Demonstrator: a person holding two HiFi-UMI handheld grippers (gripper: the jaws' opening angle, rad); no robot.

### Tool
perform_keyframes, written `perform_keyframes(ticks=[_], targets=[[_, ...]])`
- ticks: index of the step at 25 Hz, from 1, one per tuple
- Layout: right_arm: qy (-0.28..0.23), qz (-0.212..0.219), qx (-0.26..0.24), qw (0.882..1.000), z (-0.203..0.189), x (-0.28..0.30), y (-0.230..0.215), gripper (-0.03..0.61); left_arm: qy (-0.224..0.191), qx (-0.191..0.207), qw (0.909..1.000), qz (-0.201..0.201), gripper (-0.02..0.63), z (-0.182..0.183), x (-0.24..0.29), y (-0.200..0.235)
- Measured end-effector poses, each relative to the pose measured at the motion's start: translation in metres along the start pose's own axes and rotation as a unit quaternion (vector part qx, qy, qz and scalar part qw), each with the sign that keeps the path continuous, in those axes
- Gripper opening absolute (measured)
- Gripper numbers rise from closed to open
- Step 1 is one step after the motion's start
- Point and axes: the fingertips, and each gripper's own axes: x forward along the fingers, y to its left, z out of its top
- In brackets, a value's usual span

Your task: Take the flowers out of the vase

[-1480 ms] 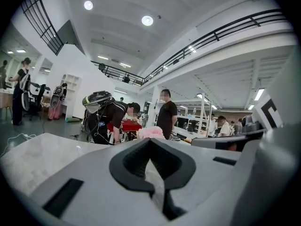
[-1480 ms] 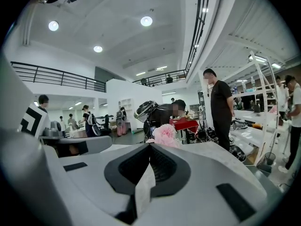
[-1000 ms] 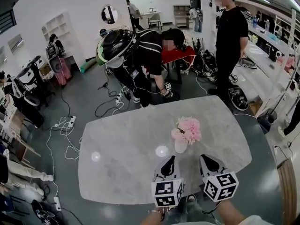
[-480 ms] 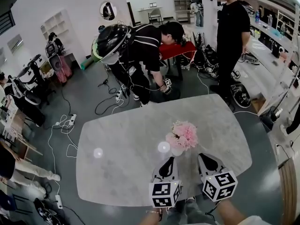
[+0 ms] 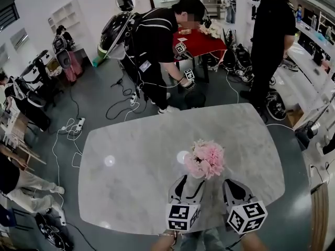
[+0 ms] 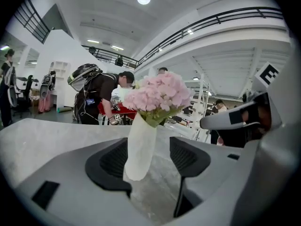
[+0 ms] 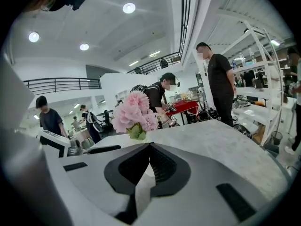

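Left gripper (image 6: 149,160) jaws have just been opening; they are being held spread around the white vase (image 6: 139,145) of pink flowers (image 5: 205,158) at 12 o'clock. Right gripper (image 7: 148,150) is being held pressed together, empty.

vase (image 6: 139,149) mostly hidden under flowers (image 5: 205,159) in head view, standing person (image 5: 269,35) cut off at top edge

1. Table (image 5: 131,166): grey marble-look top, polished and glossy, ceiling lights mirror in it.
2. Vase (image 6: 139,147): white, smooth, matt; ceramic or plastic, can't tell.
3. Flowers (image 5: 205,158): pink petals, soft, matt, crinkled.
4. Right gripper (image 7: 149,147): smooth matt grey plastic shell; pads (image 7: 164,166) black, ribbed, rubbery look.
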Motion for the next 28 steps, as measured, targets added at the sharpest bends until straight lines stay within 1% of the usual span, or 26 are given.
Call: perform_keyframes(ticks=[3, 7, 9, 12, 15, 16, 18, 25, 26, 27, 28], targets=[[0.007, 0.007, 0.001, 1.000, -0.010, 0.008, -0.004, 0.017, -0.012, 0.021, 0.9996, -0.015, 0.309, -0.006, 0.018, 0.004], [0.007, 0.017, 0.000, 1.000, -0.019, 0.021, -0.007, 0.017, -0.019, 0.023, 0.9991, -0.031, 0.328, -0.016, 0.044, 0.012], [0.004, 0.022, 0.002, 1.000, -0.022, 0.024, -0.008, 0.017, -0.025, 0.028, 0.9986, -0.037, 0.327, -0.022, 0.053, 0.013], [-0.002, 0.034, 0.004, 0.999, -0.023, 0.027, -0.003, 0.017, -0.022, 0.038, 0.9987, -0.028, 0.327, -0.025, 0.057, 0.018], [-0.006, 0.045, 0.002, 0.999, -0.022, 0.031, 0.003, 0.017, -0.027, 0.034, 0.9988, -0.025, 0.325, -0.027, 0.059, 0.021], [-0.006, 0.049, 0.002, 0.999, -0.022, 0.032, 0.004, 0.017, -0.027, 0.032, 0.9988, -0.024, 0.322, -0.027, 0.060, 0.022], [-0.008, 0.058, 0.001, 0.998, -0.021, 0.033, 0.006, 0.017, -0.028, 0.033, 0.9988, -0.023, 0.295, -0.026, 0.061, 0.022], [-0.027, 0.091, -0.035, 0.995, -0.012, 0.042, 0.021, 0.018, -0.029, 0.038, 0.9985, -0.028, 0.288, -0.025, 0.061, 0.021], [-0.029, 0.096, -0.037, 0.994, -0.010, 0.044, 0.023, 0.025, -0.029, 0.037, 0.9985, -0.028, 0.288, -0.025, 0.061, 0.022], [-0.030, 0.101, -0.038, 0.994, -0.009, 0.047, 0.024, 0.063, -0.029, 0.037, 0.9985, -0.028, 0.288, -0.025, 0.061, 0.022], [-0.029, 0.106, -0.040, 0.993, -0.008, 0.050, 0.025, 0.123, -0.029, 0.037, 0.9985, -0.027, 0.288, -0.025, 0.062, 0.022]])
